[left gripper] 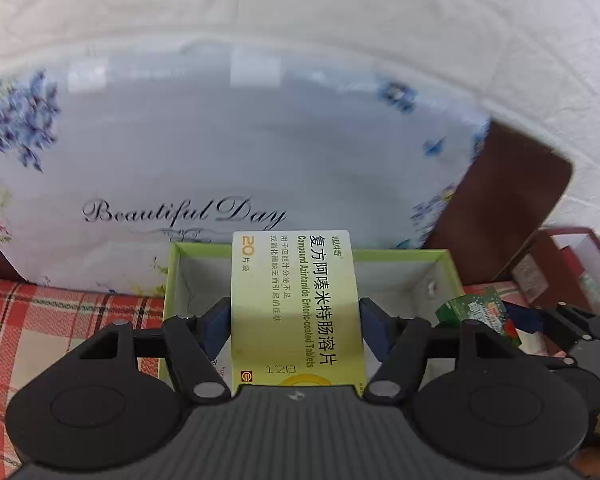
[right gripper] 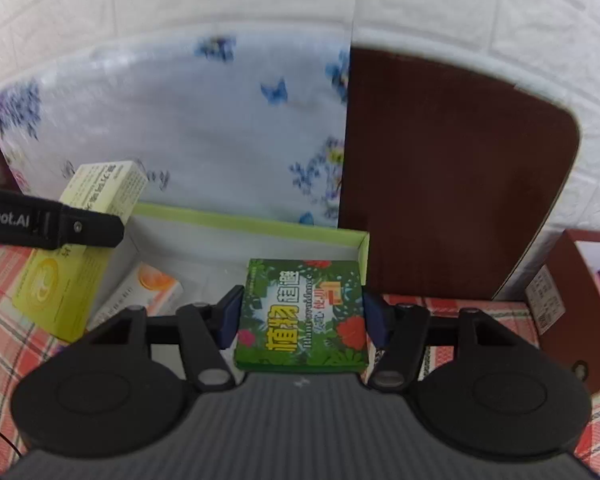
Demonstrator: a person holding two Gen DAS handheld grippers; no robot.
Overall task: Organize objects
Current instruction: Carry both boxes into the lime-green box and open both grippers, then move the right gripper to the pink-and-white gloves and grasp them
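My left gripper (left gripper: pixel 296 320) is shut on a yellow-green tablet box (left gripper: pixel 296 308), holding it over the near wall of an open green-rimmed box (left gripper: pixel 400 255) with a white inside. In the right wrist view the same tablet box (right gripper: pixel 80 256) hangs at the left, with the left gripper's black finger (right gripper: pixel 60 226) across it. My right gripper (right gripper: pixel 302 318) is shut on a green flowered box (right gripper: pixel 304 320), above the right end of the green-rimmed box (right gripper: pixel 244 222). A white and orange carton (right gripper: pixel 148 288) lies inside that box. The flowered box (left gripper: pixel 482 312) also shows at the right of the left wrist view.
A floral board reading "Beautiful Day" (left gripper: pixel 220 152) leans on the white brick wall behind the open box. A dark brown panel (right gripper: pixel 452 184) stands to its right, and a brown box with labels (right gripper: pixel 560 300) farther right. A red plaid cloth (left gripper: pixel 60 320) covers the surface.
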